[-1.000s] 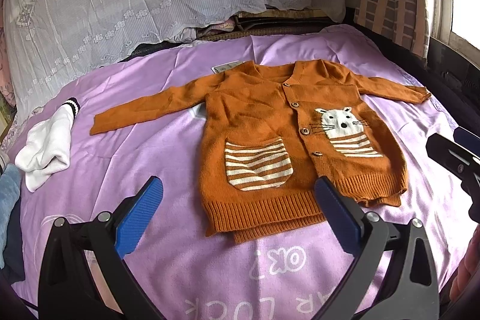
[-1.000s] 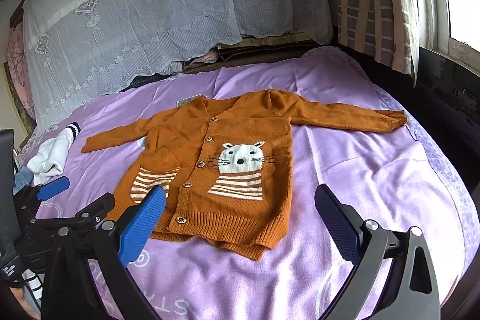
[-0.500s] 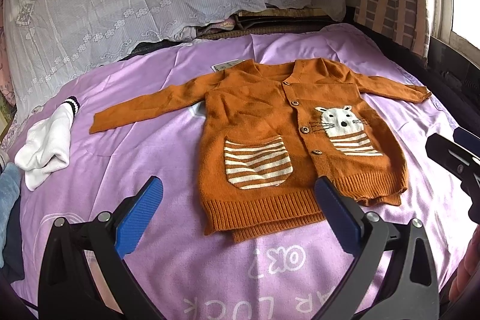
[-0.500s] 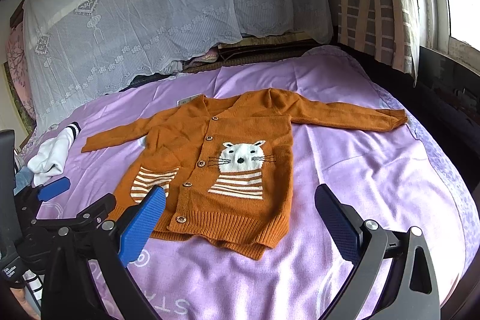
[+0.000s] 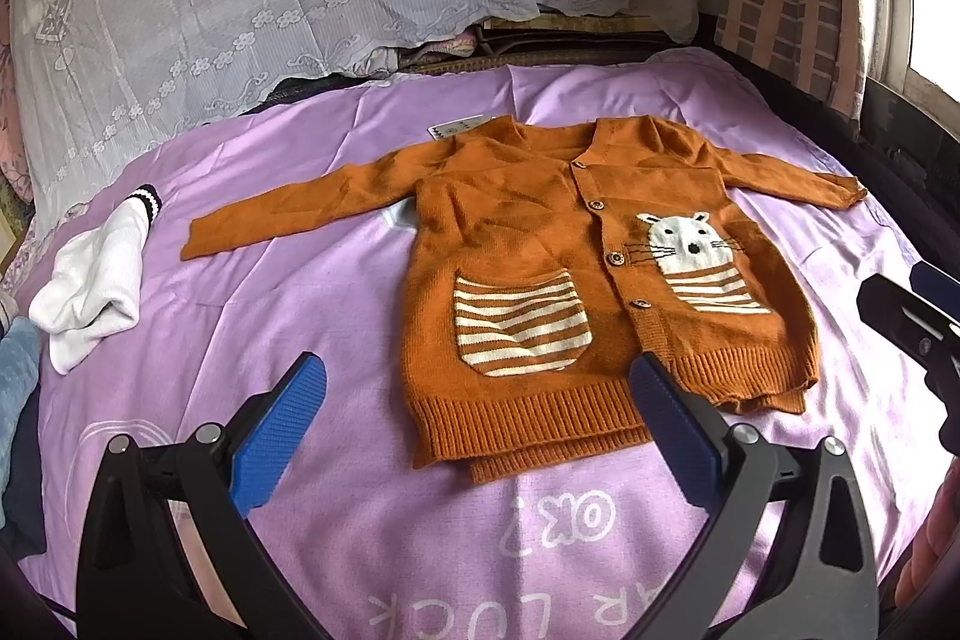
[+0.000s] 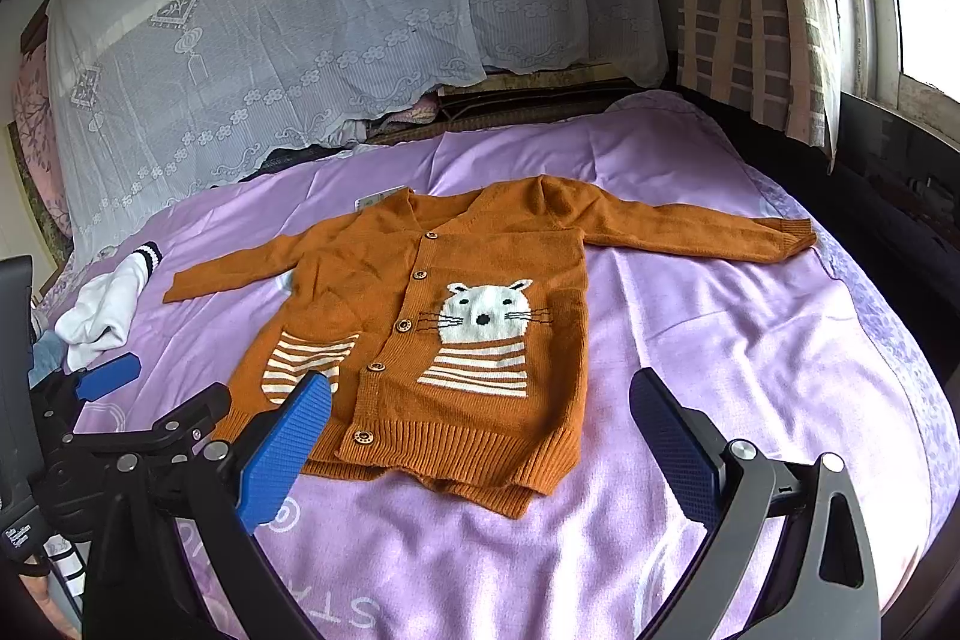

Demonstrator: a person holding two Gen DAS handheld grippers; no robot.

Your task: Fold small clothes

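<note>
While cardigan lies flat on bedspread | both jaws apart

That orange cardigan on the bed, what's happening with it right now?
A person holds a claw in each hand above the orange cardigan, which lies flat and buttoned on the purple bedspread, sleeves spread. The left claw and right claw are open and empty, so folding hasn't started. A white garment lies aside.

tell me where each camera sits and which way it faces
Left wrist: on the left hand-held gripper, facing forward over the orange cardigan on the purple bedspread; its open blue fingers show.
Right wrist: on the right hand-held gripper, same direction, further right; open fingers show.
Shared: cardigan, white garment.
</note>
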